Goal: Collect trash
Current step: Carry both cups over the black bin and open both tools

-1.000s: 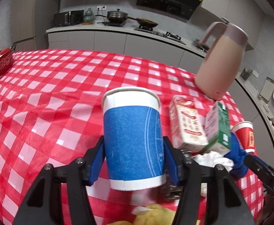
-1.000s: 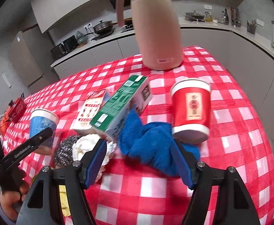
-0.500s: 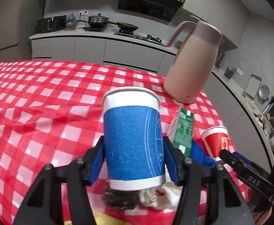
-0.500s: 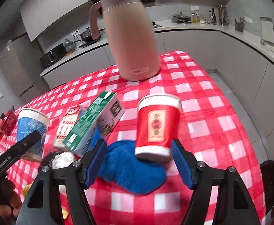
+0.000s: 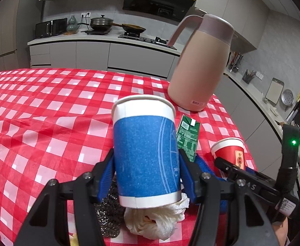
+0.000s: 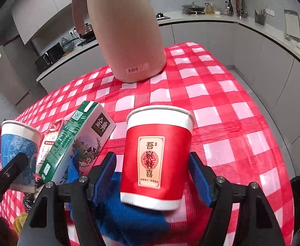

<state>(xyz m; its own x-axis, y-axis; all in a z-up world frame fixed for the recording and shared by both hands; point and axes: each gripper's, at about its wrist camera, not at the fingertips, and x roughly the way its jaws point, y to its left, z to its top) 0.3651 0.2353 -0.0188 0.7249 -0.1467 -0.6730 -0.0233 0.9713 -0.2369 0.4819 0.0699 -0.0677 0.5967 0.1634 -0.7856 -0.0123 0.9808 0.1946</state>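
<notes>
My left gripper [image 5: 146, 165] is shut on a blue paper cup [image 5: 145, 155], held upright above the red checked table [image 5: 47, 106]. The same blue cup [image 6: 16, 147] shows at the left of the right wrist view. A red paper cup [image 6: 156, 157] stands partly on a blue cloth [image 6: 125, 217], between the jaws of my right gripper [image 6: 152, 158]. The jaws straddle it, open, with a gap at the left pad. A crumpled white tissue [image 5: 154, 219] and a steel scourer [image 5: 106, 219] lie under the blue cup. A green milk carton [image 6: 78, 141] leans beside the red cup.
A tall pink thermos jug [image 5: 199, 67] stands at the table's far right corner, just behind the red cup. A small red-and-white carton [image 6: 51, 139] lies behind the green one. Something yellow [image 6: 20, 223] sits at the near edge. The table's right edge drops off close by.
The right gripper moved forward and the red cup now sits between its jaws. The left gripper carried the blue cup to the right, over the tissue and scourer.
</notes>
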